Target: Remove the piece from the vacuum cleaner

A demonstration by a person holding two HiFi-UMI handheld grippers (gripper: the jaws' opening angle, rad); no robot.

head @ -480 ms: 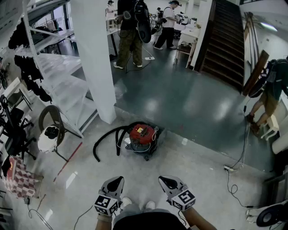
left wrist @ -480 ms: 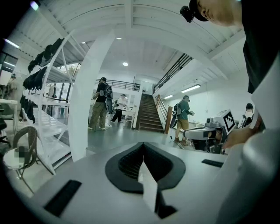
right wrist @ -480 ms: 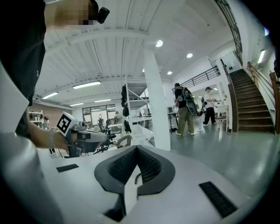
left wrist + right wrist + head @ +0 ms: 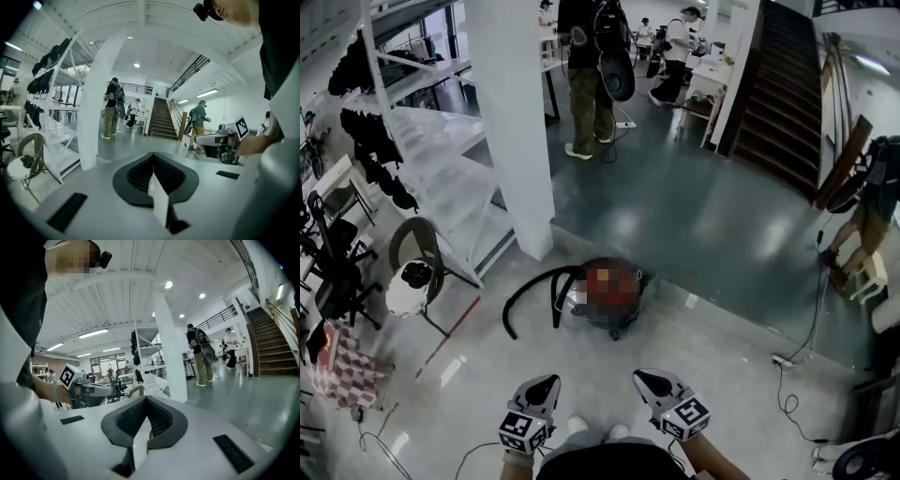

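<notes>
head view: vacuum cleaner (image 4: 581, 302) beyond left gripper (image 4: 542, 382), right gripper (image 4: 649, 380).

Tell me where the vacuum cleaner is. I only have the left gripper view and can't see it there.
Observer: The head view shows the vacuum cleaner on the floor ahead, near the foot of the white pillar.
Operator: Which side is its hose on?
Observer: The black hose curls off to the left in that view.
Operator: Is the right gripper carrying anything?
Observer: No. In its own view the right gripper has its fingers together with nothing between them.
</notes>
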